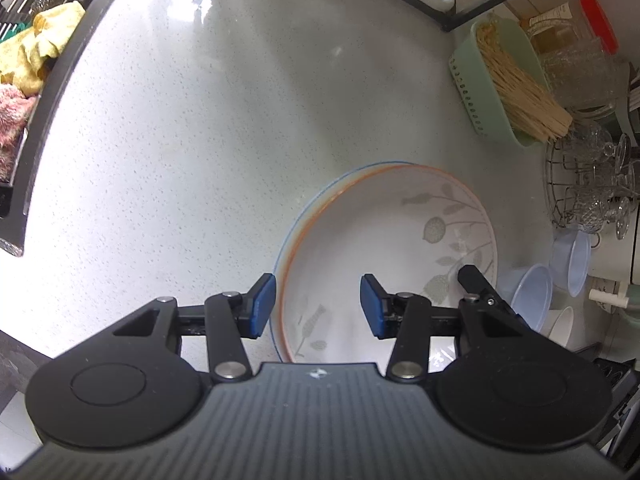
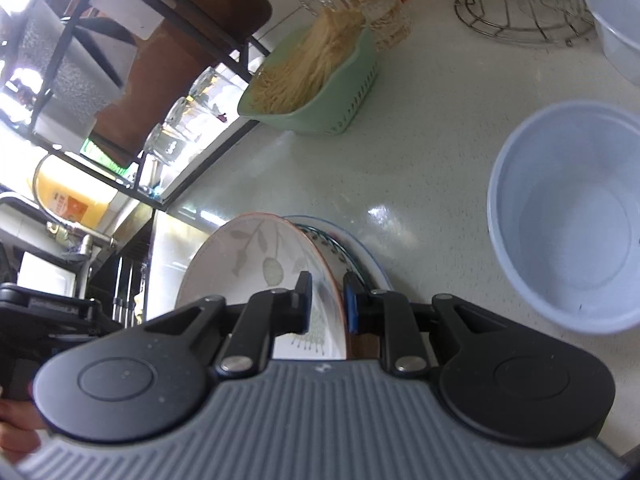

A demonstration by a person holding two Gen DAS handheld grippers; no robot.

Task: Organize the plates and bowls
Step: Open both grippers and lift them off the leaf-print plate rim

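White ceramic bowl with grey leaf print and an orange rim (image 2: 256,264) is pinched at its near edge by the right gripper (image 2: 328,300), jaws nearly closed with the thin wall between the blue pads, bowl tipped up on edge. Behind it sits a blue-rimmed white plate (image 2: 366,256) on the speckled pale desk (image 2: 420,168); whether the two touch is hard to say.

Over on the other side, the left gripper (image 1: 318,304) hovers above the bowl's opposite rim, jaws partly apart, nothing between them.

Handling call: glazed ceramic, stiff, fairly heavy, slick and chippable. A rim pinch is the only purchase, and a second grip across the rim would likely steady it.

Outward now: lots of bare desk to the left, running to the dark sink edge (image 1: 52,92). Tighter on the right, where two pale blue plastic bowls (image 2: 568,216), a mint-green basket of chopsticks (image 1: 504,80) and a wire rack of glassware (image 1: 588,184) crowd in. A black shelf frame (image 2: 132,64) overhangs the back.
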